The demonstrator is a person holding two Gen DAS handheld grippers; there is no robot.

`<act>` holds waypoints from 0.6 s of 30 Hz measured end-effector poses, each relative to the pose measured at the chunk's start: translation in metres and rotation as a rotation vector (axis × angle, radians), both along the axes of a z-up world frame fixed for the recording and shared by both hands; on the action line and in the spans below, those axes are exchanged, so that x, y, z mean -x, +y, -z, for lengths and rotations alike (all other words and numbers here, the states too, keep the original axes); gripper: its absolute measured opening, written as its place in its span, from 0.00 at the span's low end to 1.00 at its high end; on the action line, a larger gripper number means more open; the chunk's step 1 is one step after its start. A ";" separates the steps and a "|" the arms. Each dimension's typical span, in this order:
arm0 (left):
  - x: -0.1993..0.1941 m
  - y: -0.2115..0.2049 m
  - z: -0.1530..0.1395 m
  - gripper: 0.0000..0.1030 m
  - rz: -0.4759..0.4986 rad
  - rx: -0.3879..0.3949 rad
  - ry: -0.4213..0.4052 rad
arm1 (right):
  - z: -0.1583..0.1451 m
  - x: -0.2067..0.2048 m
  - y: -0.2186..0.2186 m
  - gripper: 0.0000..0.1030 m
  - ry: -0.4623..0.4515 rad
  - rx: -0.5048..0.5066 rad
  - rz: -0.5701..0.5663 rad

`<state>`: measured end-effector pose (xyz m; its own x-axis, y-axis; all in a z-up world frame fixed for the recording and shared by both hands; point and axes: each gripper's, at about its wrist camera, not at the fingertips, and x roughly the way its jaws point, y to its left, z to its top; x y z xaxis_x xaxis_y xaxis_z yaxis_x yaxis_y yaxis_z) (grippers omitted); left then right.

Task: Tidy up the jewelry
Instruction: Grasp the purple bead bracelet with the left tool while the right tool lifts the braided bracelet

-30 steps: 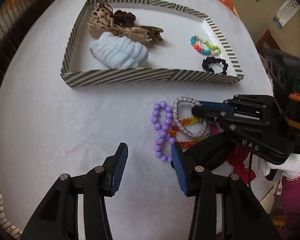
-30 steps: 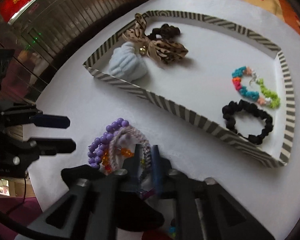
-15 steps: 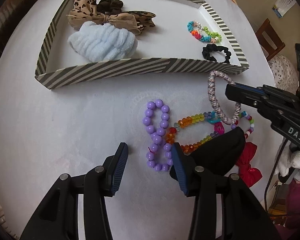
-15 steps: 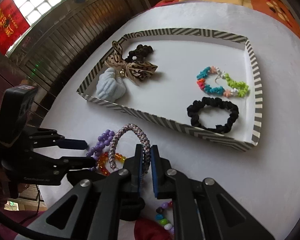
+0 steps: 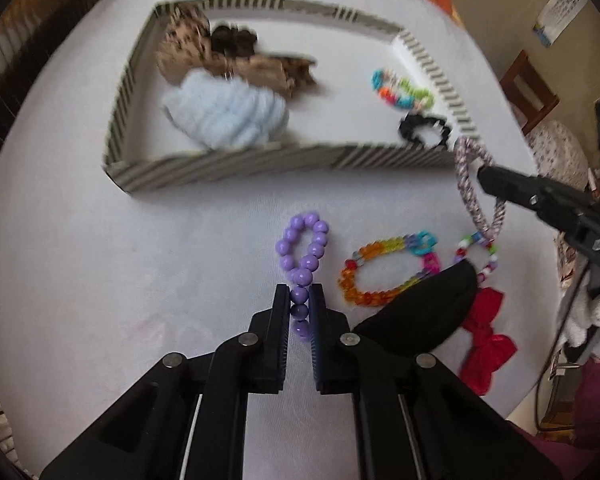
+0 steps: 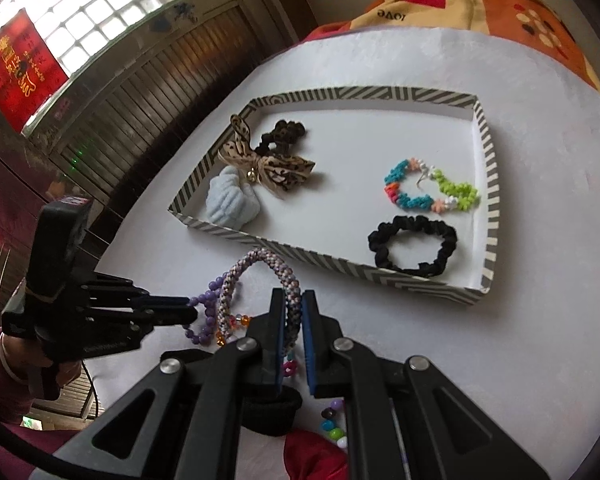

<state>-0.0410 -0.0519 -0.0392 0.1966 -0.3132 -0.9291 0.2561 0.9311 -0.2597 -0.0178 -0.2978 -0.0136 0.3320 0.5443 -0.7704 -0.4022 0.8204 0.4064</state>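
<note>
Five things lie in the tray (image 6: 490, 184); left gripper (image 5: 300, 300) pinches the purple beads (image 5: 304, 248); right gripper (image 6: 290, 312) grips the woven bracelet (image 6: 260, 268); more wait behind.

Glossy, smooth purple plastic bead bracelet (image 5: 302, 258); translucent, glassy orange-to-rainbow bead bracelet (image 5: 384, 270). Tightly woven pink-and-white braided cord bracelet (image 6: 266, 280) with a rough, speckled surface. Fluffy pale-blue plush scrunchie (image 6: 232, 202) and matt crinkled black cloth scrunchie (image 6: 414, 246) in the striped matt cardboard tray (image 6: 488, 200). Matt white cloth-covered counter (image 5: 100, 280). Matt black plastic left claw (image 5: 300, 304).
</note>
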 end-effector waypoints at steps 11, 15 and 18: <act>-0.008 -0.002 -0.058 0.02 -0.017 -0.004 -0.149 | -0.028 -0.002 -0.010 0.08 -0.060 -0.003 0.042; -0.013 -0.006 -0.071 0.02 -0.023 -0.008 -0.177 | -0.036 -0.005 -0.010 0.08 -0.073 0.007 0.047; -0.017 -0.007 -0.080 0.02 -0.028 -0.011 -0.195 | -0.041 -0.008 -0.010 0.08 -0.082 0.009 0.054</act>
